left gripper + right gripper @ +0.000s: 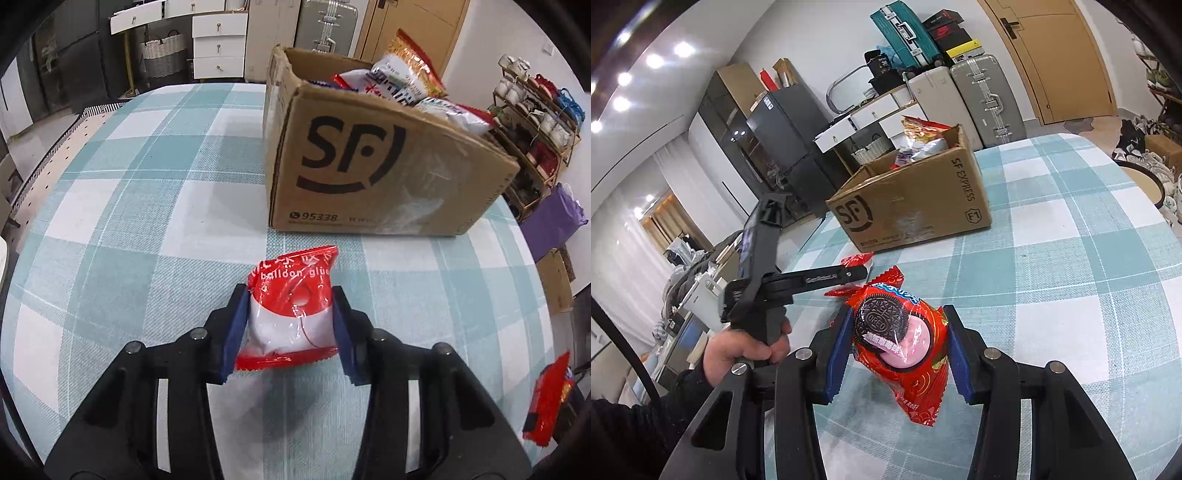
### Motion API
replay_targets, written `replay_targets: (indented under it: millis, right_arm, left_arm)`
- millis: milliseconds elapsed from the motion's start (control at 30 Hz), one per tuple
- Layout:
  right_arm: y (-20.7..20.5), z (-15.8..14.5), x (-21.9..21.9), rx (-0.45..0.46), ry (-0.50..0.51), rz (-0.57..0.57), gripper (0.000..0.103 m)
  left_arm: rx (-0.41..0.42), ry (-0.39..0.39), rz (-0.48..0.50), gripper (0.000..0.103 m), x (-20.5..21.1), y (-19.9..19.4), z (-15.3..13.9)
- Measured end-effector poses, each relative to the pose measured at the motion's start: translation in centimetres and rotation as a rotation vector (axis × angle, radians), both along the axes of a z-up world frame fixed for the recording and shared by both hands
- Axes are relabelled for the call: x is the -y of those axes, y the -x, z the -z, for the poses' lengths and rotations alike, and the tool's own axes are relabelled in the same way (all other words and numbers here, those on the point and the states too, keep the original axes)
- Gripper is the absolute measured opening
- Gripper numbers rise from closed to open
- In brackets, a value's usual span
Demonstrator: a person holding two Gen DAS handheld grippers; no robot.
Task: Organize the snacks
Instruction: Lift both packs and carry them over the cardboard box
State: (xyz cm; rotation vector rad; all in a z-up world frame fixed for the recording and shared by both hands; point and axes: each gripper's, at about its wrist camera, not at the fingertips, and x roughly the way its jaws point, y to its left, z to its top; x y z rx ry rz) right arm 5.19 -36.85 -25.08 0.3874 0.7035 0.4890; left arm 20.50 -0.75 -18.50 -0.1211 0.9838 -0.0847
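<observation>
you're pinching the balloon glue packet (291, 314) in your left claw (291, 325) and the oreo packet (899, 339) in your right claw (897, 350), both lifted clear of the tabletop (147, 221), probably heading for the cardboard box (369, 166).

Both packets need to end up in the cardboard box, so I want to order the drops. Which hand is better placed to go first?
Probably the left. The left gripper is shut on the red-and-white packet, close to the cardboard box. The right gripper, shut on the Oreo packet, sits farther back.

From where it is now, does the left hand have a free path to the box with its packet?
Probably yes. The left tongs grip the red packet, and only bare tablecloth lies between them and the open-topped box; it must lift over the wall.
</observation>
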Motion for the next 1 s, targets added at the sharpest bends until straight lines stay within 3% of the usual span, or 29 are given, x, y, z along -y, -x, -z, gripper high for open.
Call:
replay_targets:
  millis: [133, 633, 1000]
  right_arm:
    - [0.4, -0.6, -0.9, 0.006, 0.008, -0.012, 0.048]
    - [3.1, -4.2, -3.3, 0.093, 0.024, -0.026, 0.048]
    - [4.3, -7.0, -4.1, 0.163, 0.022, -0.051, 0.048]
  left_arm:
    - [0.064, -0.034, 0.024, 0.041, -0.1, 2.4, -1.8]
    - [0.204, -0.048, 0.036, 0.041, -2.0, 10.1, -6.9]
    - [0.283, -0.019, 0.057, 0.041, -2.6, 14.1, -10.7]
